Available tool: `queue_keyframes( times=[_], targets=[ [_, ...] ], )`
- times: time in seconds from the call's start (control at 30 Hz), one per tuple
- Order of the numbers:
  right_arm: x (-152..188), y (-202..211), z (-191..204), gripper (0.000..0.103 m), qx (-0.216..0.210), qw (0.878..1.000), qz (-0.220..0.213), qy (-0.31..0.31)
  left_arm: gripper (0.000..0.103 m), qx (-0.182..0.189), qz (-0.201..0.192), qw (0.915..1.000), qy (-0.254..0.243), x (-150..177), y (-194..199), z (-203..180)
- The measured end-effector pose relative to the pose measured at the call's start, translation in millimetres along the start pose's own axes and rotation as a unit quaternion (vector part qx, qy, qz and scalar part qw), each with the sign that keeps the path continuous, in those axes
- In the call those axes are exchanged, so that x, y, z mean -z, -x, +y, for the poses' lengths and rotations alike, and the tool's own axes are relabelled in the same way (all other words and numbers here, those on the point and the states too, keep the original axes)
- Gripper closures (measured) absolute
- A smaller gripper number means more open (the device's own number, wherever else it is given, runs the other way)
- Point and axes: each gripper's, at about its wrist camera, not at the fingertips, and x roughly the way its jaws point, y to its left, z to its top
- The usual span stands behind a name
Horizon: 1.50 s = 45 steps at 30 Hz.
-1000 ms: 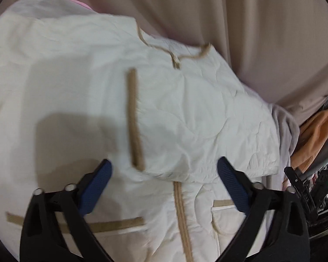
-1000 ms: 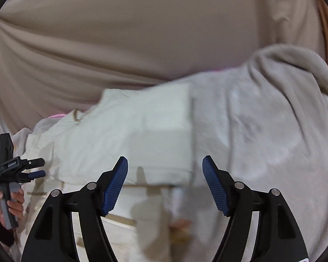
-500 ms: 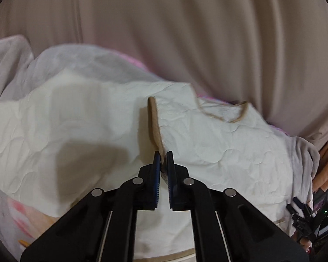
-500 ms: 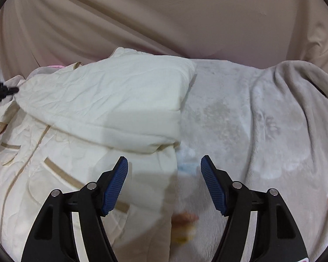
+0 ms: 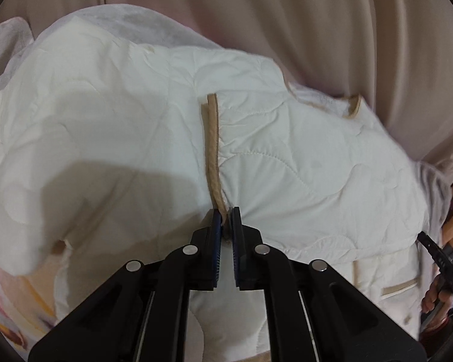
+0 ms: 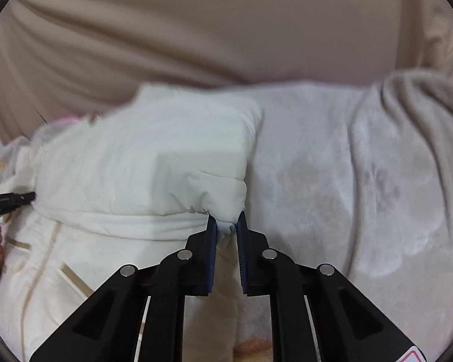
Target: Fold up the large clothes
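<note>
Cream quilted jacket [image 5: 302, 150] lies on the grey blanket [image 6: 362, 181], long axis running left-right between the claws, tan cuff trim [image 5: 213, 150] pointing away from the camera. Left claw [image 5: 225, 221] pinches that trim; right claw [image 6: 226, 226] pinches a jacket corner
</note>
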Motion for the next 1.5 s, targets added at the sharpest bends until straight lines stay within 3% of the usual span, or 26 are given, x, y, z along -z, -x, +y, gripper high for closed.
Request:
queue_keyframes(
  times=[0.03, 0.17, 0.33, 0.47, 0.53, 0.63, 0.73, 0.83, 0.9, 0.97, 1.0, 1.07, 1.1, 1.17, 1.2, 1.23, 1.33, 1.47, 1.5],
  targets=[
    [8, -16, 1, 0.090, 0.002, 0.999, 0.035, 0.010, 0.096, -0.009, -0.001, 0.9999, -0.006, 2, -5, -4],
    [3, 6, 4, 0.087, 0.012, 1.000, 0.020, 0.014, 0.095, -0.026, -0.009, 0.9994, -0.023, -2, 4, -7],
    [-20, 72, 1, 0.086, -0.011, 0.998, -0.063, -0.022, 0.094, -0.002, -0.073, 0.9973, -0.004, -15, 67, -1],
    [-50, 78, 21, 0.086, -0.031, 0.995, -0.093, -0.013, 0.092, 0.020, -0.127, 0.9917, 0.000, -44, 100, -22],
    [-62, 66, 41, 0.088, -0.049, 0.994, -0.094, -0.003, 0.088, 0.021, -0.125, 0.9917, -0.016, -57, 92, -42],
    [-69, 39, 67, 0.089, -0.072, 0.994, -0.085, 0.008, 0.088, 0.011, -0.089, 0.9954, -0.034, -62, 53, -59],
    [-62, 4, 71, 0.089, -0.056, 0.997, -0.056, 0.016, 0.088, -0.033, -0.052, 0.9968, -0.050, -52, 3, -60],
    [-48, -29, 47, 0.096, -0.014, 1.000, -0.023, 0.007, 0.088, -0.046, -0.039, 0.9972, -0.045, -37, -26, -39],
    [-36, -33, 23, 0.102, -0.051, 0.998, -0.033, -0.026, 0.088, -0.020, -0.043, 0.9986, -0.023, -37, -25, -28],
    [-33, -26, 5, 0.103, -0.064, 0.995, -0.030, -0.067, 0.087, -0.025, -0.044, 0.9986, -0.016, -38, -20, -24],
    [-31, -17, -1, 0.103, -0.050, 0.995, -0.031, -0.082, 0.088, -0.034, -0.047, 0.9982, -0.014, -37, -12, -22],
    [-19, 10, -8, 0.089, -0.051, 0.994, -0.030, -0.091, 0.087, -0.019, -0.047, 0.9987, -0.001, -32, 10, -14],
    [-12, 25, -10, 0.087, -0.056, 0.994, -0.024, -0.088, 0.081, -0.001, -0.043, 0.9990, 0.011, -24, 30, -5],
    [15, 65, -15, 0.061, -0.056, 0.996, -0.006, -0.068, 0.059, 0.016, -0.038, 0.9989, 0.022, -9, 61, 7],
    [33, 84, -17, 0.054, -0.059, 0.996, -0.001, -0.059, 0.044, 0.015, -0.040, 0.9988, 0.024, 8, 81, 22],
    [56, 108, -20, 0.045, -0.061, 0.997, 0.007, -0.049, 0.036, 0.006, -0.042, 0.9987, 0.029, 28, 100, 37],
    [116, 153, -32, 0.039, -0.068, 0.996, 0.040, -0.045, 0.027, -0.001, -0.016, 0.9980, 0.061, 84, 137, 80],
    [182, 172, -46, 0.038, -0.110, 0.986, 0.089, -0.094, 0.026, 0.045, 0.049, 0.9891, 0.132, 147, 145, 114],
    [189, 171, -45, 0.037, -0.122, 0.983, 0.094, -0.103, 0.027, 0.054, 0.047, 0.9884, 0.133, 158, 148, 115]
  ],
)
